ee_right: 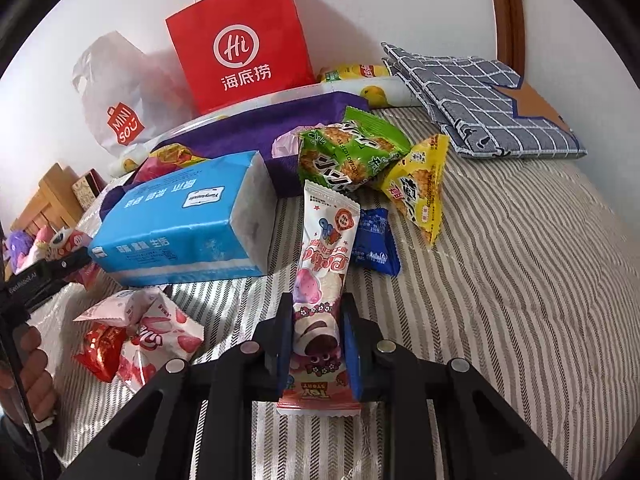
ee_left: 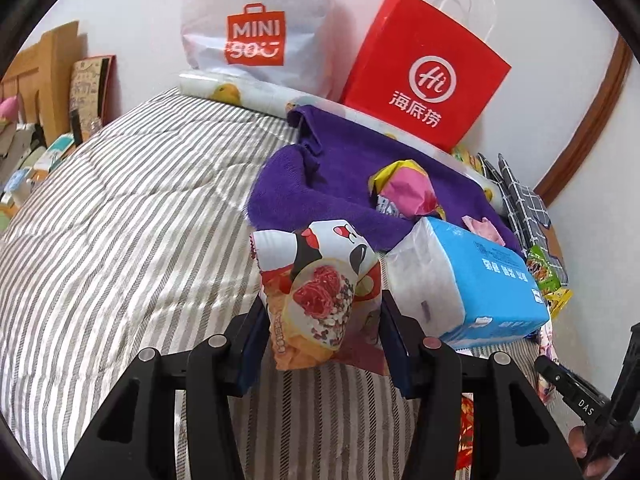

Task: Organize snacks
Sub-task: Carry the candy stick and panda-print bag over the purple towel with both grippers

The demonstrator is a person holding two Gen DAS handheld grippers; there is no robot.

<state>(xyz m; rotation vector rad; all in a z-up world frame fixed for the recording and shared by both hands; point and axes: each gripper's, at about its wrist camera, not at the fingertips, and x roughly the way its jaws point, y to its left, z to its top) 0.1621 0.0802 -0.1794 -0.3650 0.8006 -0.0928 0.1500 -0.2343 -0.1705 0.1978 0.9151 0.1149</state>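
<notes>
Left wrist view shows the left gripper (ee_left: 322, 320) clamped on a cartoon-printed snack bag (ee_left: 320, 292), its two blue-padded fingers (ee_left: 256, 340) pressing the bag's sides and holding it above the striped bedspread (ee_left: 120, 220). Just right of that bag lies a blue tissue pack (ee_left: 480, 284), resting partly on a purple towel (ee_left: 320, 176) that carries a crumpled pink-and-yellow wrapper (ee_left: 404, 188). Far behind the towel, a red paper bag (ee_left: 424, 76) and a white MINISO bag (ee_left: 256, 32) lean against the wall. Right wrist view has the right gripper (ee_right: 316, 340) closed around the lower part of a long pink strawberry-bear snack pack (ee_right: 324, 264), which stands up from between the fingers and tilts slightly toward the far side. Past its top lie a green cracker bag (ee_right: 352, 152) and, touching it on the right, a yellow cracker bag (ee_right: 420, 184); a small dark blue packet (ee_right: 376, 240) sits just right of the held pack. On the near left of this view, two pink-and-white strawberry packets (ee_right: 156, 328) overlap a red packet (ee_right: 100, 352) on the bedspread. A folded grey checked cloth (ee_right: 480, 96) lies at the far right, well apart from the snacks.
</notes>
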